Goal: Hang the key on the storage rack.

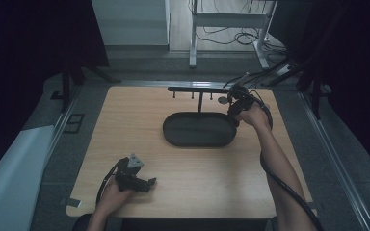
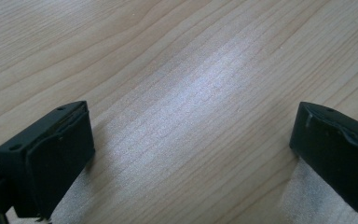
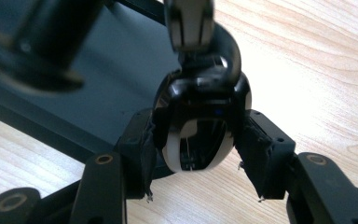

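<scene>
The right gripper (image 1: pixel 235 102) is clamped on a small shiny black object (image 3: pixel 200 126), rounded with a pale rim and a glossy dark face; what it is exactly cannot be told. In the right gripper view both black jaws press against its two sides, and the object sits squarely between the pads, its top joined to a silvery metal link (image 3: pixel 189 23) that rises straight ahead of the jaws. Just beyond and to the left of the jaws in that view lies the dark oval tray (image 3: pixel 98 98), with a blurred black post (image 3: pixel 32 42) above it. From the high view, this gripper hangs at the far right end of the tray (image 1: pixel 173 134), close under the end of the black rack (image 1: pixel 197 90) that stands behind the tray, and the right hand (image 1: pixel 254 117) holds it from the near side. The left gripper (image 1: pixel 150 183) rests on the wooden table (image 1: pixel 197 183) near the front edge, well apart from the tray and from the other gripper. Its jaws stand wide apart with nothing between them, only bare wood grain (image 2: pixel 191 116) ahead of them. The left hand (image 1: pixel 113 195) holds it from behind.
</scene>
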{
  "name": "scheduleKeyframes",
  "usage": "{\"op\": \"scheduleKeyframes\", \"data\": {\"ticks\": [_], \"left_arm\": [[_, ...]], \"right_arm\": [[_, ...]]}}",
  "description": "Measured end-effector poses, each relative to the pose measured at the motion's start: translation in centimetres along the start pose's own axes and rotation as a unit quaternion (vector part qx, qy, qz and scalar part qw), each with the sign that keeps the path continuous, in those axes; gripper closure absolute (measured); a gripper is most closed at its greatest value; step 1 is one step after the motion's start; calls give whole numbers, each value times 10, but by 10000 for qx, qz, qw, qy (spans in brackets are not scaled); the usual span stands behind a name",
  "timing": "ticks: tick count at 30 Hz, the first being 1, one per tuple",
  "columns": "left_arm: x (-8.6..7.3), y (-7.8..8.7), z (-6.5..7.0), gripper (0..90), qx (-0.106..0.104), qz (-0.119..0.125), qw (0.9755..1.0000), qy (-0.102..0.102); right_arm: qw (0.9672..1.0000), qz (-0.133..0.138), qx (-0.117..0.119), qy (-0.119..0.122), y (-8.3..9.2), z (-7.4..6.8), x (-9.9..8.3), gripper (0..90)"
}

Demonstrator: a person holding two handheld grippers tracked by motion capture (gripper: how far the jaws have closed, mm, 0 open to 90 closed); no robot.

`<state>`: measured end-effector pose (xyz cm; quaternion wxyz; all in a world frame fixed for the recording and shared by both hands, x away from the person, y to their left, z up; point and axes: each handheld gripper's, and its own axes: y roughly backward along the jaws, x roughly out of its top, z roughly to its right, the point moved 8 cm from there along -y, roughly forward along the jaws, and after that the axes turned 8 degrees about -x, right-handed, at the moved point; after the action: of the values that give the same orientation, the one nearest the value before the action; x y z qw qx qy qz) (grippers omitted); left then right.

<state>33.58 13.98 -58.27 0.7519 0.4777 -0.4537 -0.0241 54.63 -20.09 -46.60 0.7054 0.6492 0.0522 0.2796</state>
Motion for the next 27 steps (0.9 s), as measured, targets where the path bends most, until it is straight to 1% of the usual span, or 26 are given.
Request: {"op": "scheduleKeyframes", "data": {"ticks": [3, 8, 11, 15, 18, 20, 23, 27], "left_arm": [[0, 0, 0, 0, 2, -2, 10000, -3], [0, 0, 0, 0, -3, -12, 10000, -11], [0, 0, 0, 0, -2, -11, 10000, -10], [0, 0, 0, 0, -1, -1, 10000, -2], [0, 0, 0, 0, 1, -5, 10000, -2], [0, 0, 0, 0, 0, -3, 10000, -2], [0, 0, 0, 0, 2, -4, 10000, -5], [0, 0, 0, 0, 3, 10, 10000, 6]], "right_arm": [[9999, 35, -131, 84, -3, -2, 1, 484], [9997, 136, -180, 57, -7, -4, 3, 476], [9996, 255, -112, 11, -5, -6, 5, 418], [9990, 424, -21, 104, 0, -9, 6, 363], [9992, 372, 49, 120, 2, -11, 5, 302], [9993, 316, 74, 177, 3, -12, 2, 263], [9992, 302, 108, 258, 5, -14, -1, 193], [9989, 317, 30, 348, 7, -13, -4, 157]]}}
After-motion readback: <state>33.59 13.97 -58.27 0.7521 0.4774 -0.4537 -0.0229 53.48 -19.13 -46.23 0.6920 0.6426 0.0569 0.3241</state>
